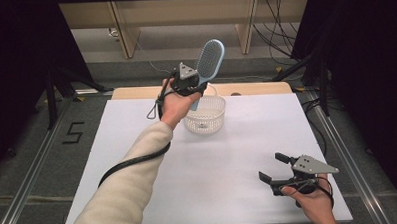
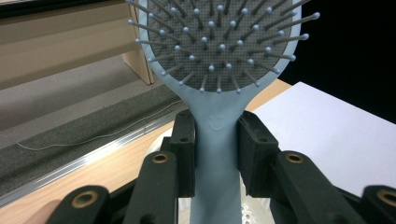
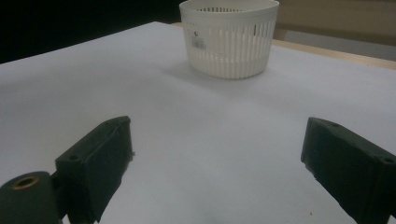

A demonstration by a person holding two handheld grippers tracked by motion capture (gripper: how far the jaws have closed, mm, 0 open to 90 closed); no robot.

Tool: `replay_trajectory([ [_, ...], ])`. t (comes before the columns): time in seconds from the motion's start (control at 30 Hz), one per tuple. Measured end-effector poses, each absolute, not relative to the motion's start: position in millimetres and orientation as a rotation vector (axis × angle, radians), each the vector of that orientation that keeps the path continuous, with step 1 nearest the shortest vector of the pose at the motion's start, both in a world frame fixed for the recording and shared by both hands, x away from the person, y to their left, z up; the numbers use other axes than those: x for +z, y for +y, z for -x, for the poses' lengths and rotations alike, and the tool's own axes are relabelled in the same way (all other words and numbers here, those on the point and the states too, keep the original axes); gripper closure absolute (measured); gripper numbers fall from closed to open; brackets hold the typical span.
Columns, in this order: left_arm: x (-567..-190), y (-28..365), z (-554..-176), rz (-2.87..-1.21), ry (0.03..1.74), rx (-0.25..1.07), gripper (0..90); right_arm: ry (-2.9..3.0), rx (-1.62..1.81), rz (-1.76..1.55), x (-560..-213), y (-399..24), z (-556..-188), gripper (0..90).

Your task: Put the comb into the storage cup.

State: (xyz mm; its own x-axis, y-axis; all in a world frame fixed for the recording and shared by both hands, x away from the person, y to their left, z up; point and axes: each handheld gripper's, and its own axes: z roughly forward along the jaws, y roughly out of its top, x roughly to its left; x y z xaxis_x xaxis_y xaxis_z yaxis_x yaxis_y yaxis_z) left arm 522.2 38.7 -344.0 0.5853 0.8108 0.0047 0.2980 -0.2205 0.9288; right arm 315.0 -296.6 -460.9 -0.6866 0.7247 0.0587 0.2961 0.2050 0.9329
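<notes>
Hairbrush (image 1: 209, 59), pale blue, is clamped by its handle in the left tongs (image 1: 194, 88), raised just above the far-left rim of the white basket (image 1: 205, 123) on the table (image 1: 228, 156). At near right, the right tongs (image 1: 274, 169) gape wide, empty.

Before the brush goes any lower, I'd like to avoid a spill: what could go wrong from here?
1. The left gripper clamps the hairbrush low on its handle, head up, so it might pivot in the jaws.
2. The white basket looks light and stands free on the table; a handle catching its rim could tip it.
3. The right gripper rests open far off, too far to steady it.
</notes>
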Motion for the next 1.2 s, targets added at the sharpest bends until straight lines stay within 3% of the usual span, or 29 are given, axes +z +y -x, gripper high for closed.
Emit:
replay_trajectory([
  [1.2,-361,39,-529,-1.795,0.86,0.629,69.8,2.1,1.478,-0.949,-461,-297,-315,9.7],
])
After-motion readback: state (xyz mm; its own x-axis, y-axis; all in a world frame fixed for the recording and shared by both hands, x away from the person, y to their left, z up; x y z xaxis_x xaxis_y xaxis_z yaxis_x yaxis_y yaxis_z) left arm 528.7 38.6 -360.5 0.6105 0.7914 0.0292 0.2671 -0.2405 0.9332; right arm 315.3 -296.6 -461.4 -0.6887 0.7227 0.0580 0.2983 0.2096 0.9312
